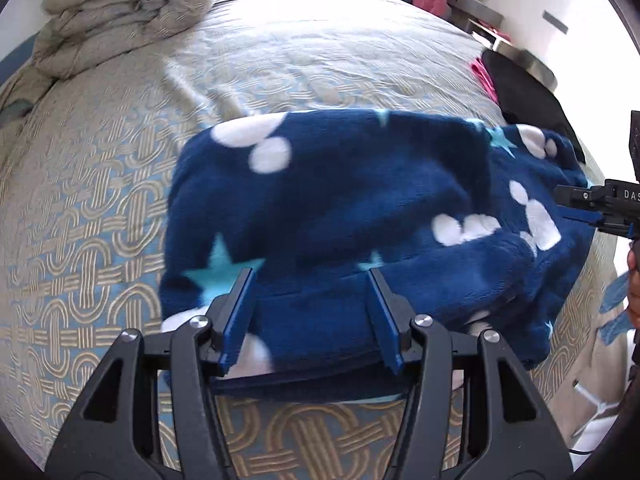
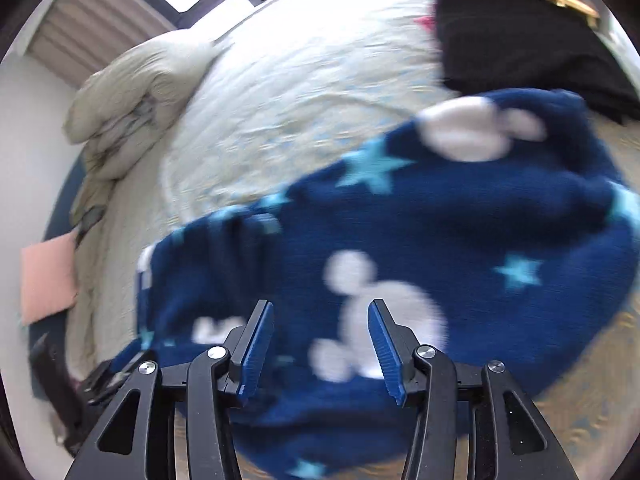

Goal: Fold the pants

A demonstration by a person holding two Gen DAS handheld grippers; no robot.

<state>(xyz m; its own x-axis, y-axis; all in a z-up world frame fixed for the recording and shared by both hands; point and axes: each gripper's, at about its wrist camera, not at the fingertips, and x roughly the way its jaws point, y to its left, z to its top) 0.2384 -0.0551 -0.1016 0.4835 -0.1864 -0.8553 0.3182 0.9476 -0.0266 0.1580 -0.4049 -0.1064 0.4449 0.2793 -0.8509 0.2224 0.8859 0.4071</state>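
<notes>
Navy fleece pants [image 1: 340, 208] with white mouse-head shapes and light-blue stars lie in a folded bundle on the bed. My left gripper [image 1: 311, 272] hovers over their near edge. Its blue-padded fingers stand well apart, with fleece showing in the gap but not pinched. The right gripper [image 1: 576, 208] reaches in from the right edge of the left wrist view, at the bundle's right end. In its own blurred view the right gripper [image 2: 320, 304] is open above the pants [image 2: 440, 232], with the pads clear of the cloth.
A patterned beige and blue bedspread [image 1: 80, 220] covers the bed. A rolled beige duvet [image 1: 120, 12] sits at the far left. A black garment [image 1: 528, 88] and a pink item [image 1: 482, 74] lie beyond the pants' right end. A hand [image 1: 634, 280] shows at the right edge.
</notes>
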